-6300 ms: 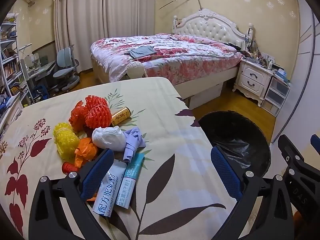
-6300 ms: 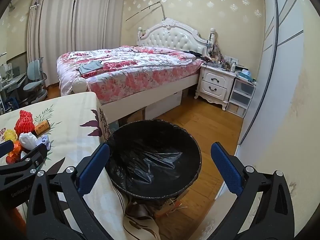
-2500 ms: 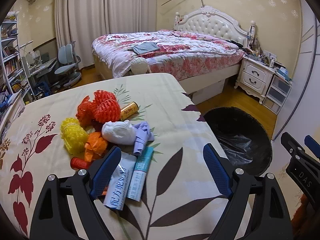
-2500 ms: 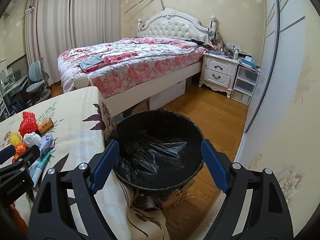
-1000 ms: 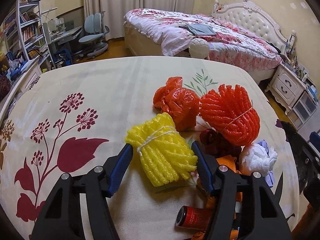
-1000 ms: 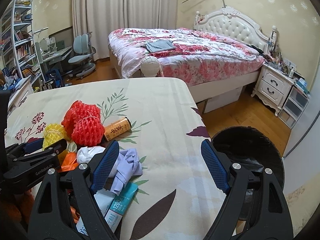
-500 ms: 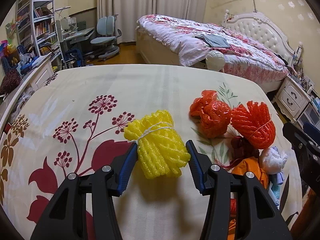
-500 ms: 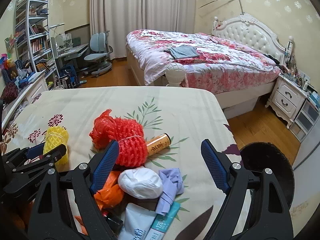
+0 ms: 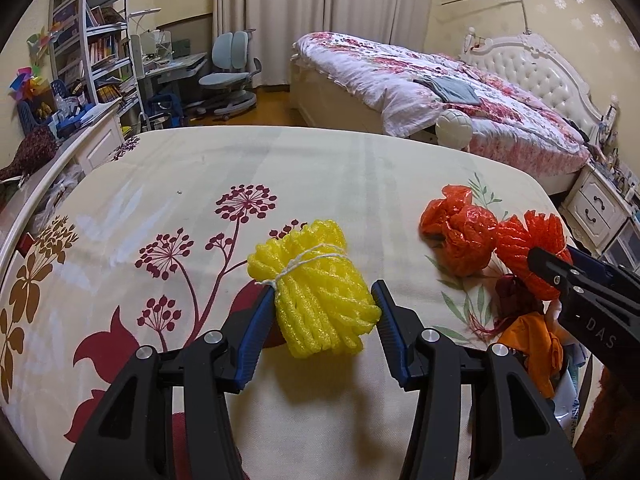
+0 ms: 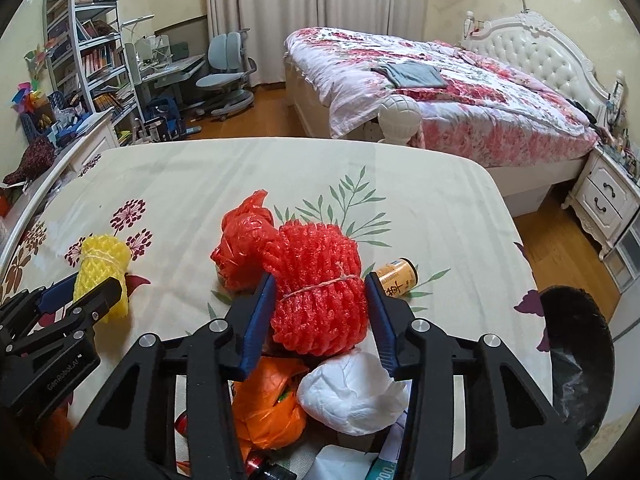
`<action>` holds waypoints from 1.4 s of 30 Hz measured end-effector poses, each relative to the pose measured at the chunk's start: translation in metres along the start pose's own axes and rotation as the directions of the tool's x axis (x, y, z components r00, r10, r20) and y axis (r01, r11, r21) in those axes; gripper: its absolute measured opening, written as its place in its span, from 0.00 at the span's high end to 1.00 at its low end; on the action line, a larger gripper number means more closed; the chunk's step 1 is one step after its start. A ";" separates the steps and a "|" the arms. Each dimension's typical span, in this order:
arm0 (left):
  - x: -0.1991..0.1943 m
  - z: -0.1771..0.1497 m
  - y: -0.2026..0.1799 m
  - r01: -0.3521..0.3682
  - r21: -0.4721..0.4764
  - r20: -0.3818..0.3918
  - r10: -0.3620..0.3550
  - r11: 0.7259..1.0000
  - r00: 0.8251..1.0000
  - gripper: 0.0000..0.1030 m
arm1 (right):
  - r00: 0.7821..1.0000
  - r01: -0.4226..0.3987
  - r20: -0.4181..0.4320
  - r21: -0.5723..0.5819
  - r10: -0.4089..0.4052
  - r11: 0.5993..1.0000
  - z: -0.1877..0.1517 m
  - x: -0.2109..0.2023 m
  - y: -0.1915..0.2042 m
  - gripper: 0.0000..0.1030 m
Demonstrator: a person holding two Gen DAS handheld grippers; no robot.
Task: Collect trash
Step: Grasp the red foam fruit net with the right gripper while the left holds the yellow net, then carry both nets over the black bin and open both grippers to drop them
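A: Left gripper (image 9: 323,316)?
B: Clamped on the yellow foam net bundle (image 9: 316,288), blue pads pressing both flanks, string-tied waist just past the tips. Bundle resting on the floral tablecloth (image 9: 200,184), over a dark red leaf print.

A: Right gripper (image 10: 320,312)?
B: Jaws closing around the red foam net bundle (image 10: 318,292). Pads (image 10: 260,312) right against its sides, bundle squarely between them, tied string level with the tips.

A: Nearest the right camera?
B: White crumpled wad (image 10: 352,396) and orange plastic bag (image 10: 268,404), under the jaws, touching each other. Packaging below them, mostly cut off by the frame edge.

A: Just past the red bundle?
B: Red plastic bag (image 10: 240,240) touching its left side. Small yellow can (image 10: 398,278) lying on its side to the right, just beside the right finger.

A: Bin?
B: Black-lined trash bin (image 10: 576,344) off the table's right edge, on the wooden floor.

A: Farther back?
B: Bed with floral quilt (image 10: 440,92), grey folded cloth on top. Desk chair (image 10: 224,68) and bookshelf (image 10: 84,48) along the left wall, curtains behind.
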State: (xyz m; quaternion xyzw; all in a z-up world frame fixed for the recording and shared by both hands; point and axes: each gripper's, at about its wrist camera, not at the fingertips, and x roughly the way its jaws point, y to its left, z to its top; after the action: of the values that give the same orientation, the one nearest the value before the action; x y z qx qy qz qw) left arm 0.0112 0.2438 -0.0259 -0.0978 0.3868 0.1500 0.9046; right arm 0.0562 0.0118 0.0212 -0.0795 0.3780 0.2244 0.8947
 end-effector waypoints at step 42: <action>-0.070 -0.040 -0.243 0.329 0.336 0.051 -0.366 0.882 0.929 0.51 | 0.917 0.328 0.100 0.363 -0.386 0.872 -0.106 -0.133 -0.220 0.62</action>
State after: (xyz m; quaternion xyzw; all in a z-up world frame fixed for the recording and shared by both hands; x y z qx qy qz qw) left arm 0.0229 -0.0090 0.0128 -0.0081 0.3305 -0.0746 0.9408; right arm 0.0083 -0.2619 0.0361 0.0260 0.3124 -0.0078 0.9496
